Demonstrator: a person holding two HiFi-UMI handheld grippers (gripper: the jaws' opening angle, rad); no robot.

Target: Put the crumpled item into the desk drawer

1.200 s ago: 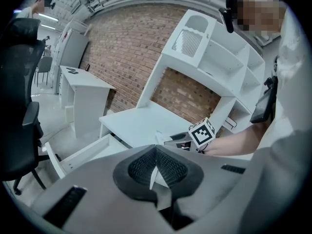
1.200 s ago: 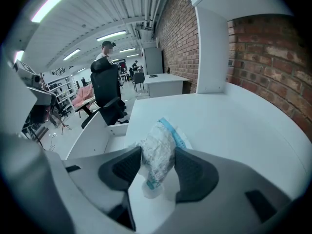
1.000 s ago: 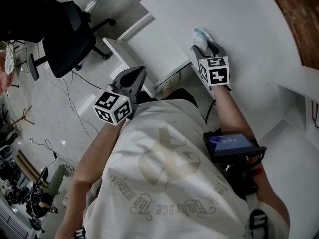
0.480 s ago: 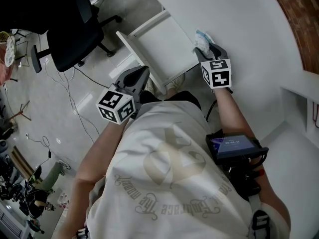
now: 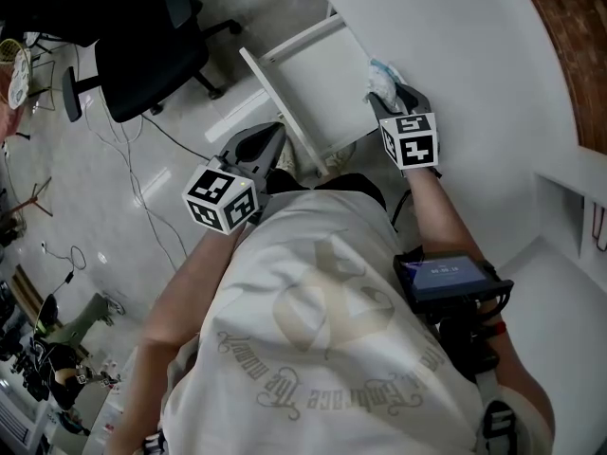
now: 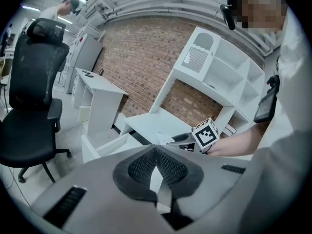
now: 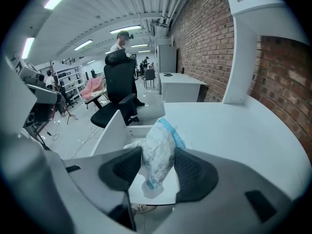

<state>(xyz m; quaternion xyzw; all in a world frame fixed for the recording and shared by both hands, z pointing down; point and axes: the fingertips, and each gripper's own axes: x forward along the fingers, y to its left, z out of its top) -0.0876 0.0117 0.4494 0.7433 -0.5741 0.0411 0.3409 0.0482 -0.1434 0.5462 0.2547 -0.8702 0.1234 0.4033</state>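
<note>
White crumpled item [image 7: 157, 152] clamped in right gripper [image 7: 158, 168] at drawer [image 5: 318, 79] rim; early release drops it on desk [image 5: 474, 64]. Left gripper [image 6: 157, 165] clenched, empty.

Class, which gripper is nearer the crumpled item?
Right. The right gripper clamps the crumpled item; the left gripper hangs apart, shut and empty, across the open drawer.

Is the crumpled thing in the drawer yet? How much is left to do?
Not yet. Done: the drawer stands open. In hand: the right claw is squeezed on the crumpled item, at the edge of the desk beside the drawer. The left claw is shut with nothing in it. Left to do: move the item over the drawer and let go.
</note>
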